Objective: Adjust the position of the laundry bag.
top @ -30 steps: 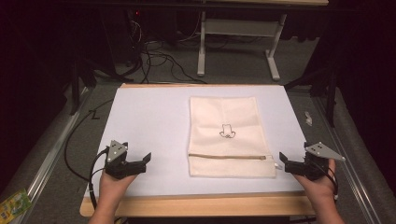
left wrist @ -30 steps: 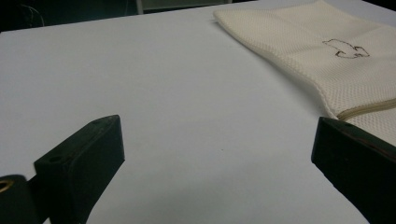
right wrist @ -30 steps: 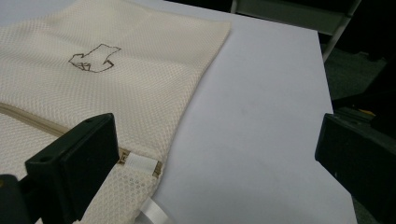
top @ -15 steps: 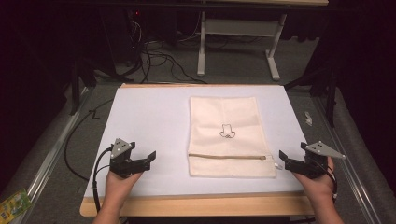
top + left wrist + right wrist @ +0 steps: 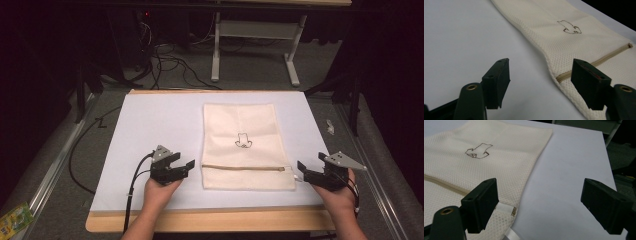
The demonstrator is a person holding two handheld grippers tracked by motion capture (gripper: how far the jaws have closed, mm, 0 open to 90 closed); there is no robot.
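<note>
A cream mesh bag (image 5: 244, 145) lies flat on the white sheet (image 5: 150, 125), with a tan zipper (image 5: 245, 167) across its near end and a small dark drawing (image 5: 243, 141) in the middle. My left gripper (image 5: 189, 167) hovers just left of the bag's edge at the zipper's end. It is open, its jaws have just been closing, and nothing is pressed between them. In the left gripper view the bag's edge (image 5: 554, 72) lies ahead near the right-hand jaw. My right gripper (image 5: 301, 172) is open at the bag's near right corner, its jaws also just closing a little, with the corner (image 5: 506, 218) beside one jaw.
The white sheet covers a wooden table whose front edge (image 5: 210, 220) runs along the bottom. Cables (image 5: 165, 57) and a desk frame (image 5: 250, 40) stand on the floor beyond. A black cable (image 5: 132, 187) trails from the left gripper.
My left gripper has moved right across the sheet, up to the bag's left edge. The right hand has stayed where it was.
</note>
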